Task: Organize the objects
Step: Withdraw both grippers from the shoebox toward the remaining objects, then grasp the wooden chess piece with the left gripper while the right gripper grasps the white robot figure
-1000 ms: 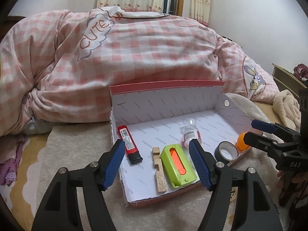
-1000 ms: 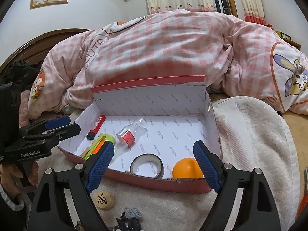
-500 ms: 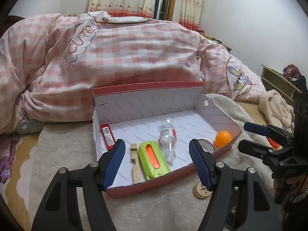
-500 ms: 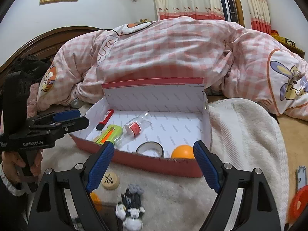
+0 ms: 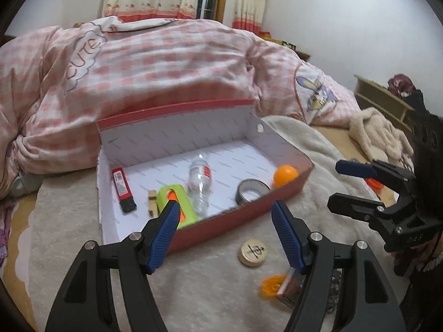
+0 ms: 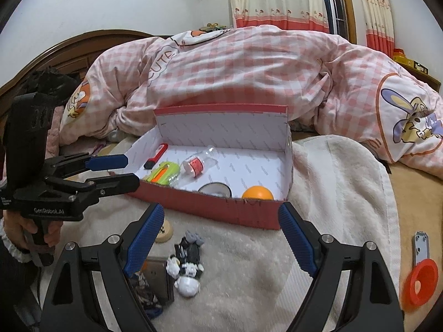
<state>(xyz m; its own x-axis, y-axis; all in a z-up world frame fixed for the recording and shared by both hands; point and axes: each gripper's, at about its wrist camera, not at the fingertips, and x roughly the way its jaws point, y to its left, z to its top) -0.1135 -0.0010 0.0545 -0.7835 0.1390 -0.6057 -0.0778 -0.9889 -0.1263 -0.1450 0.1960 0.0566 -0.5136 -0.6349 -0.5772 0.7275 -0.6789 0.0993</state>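
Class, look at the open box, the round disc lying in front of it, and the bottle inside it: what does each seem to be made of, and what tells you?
Box: apparently cardboard, matte red outside, white printed lining, with a ragged front edge.
Disc: probably pale wood with a dark inked character.
Bottle: clear, glossy plastic; the lining shows through.

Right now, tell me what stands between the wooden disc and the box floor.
The box's red front wall stands between them. The wooden disc lies on the blanket just outside it, so it must be lifted over that wall. Nothing lies between the open left hand-held gripper and the disc.
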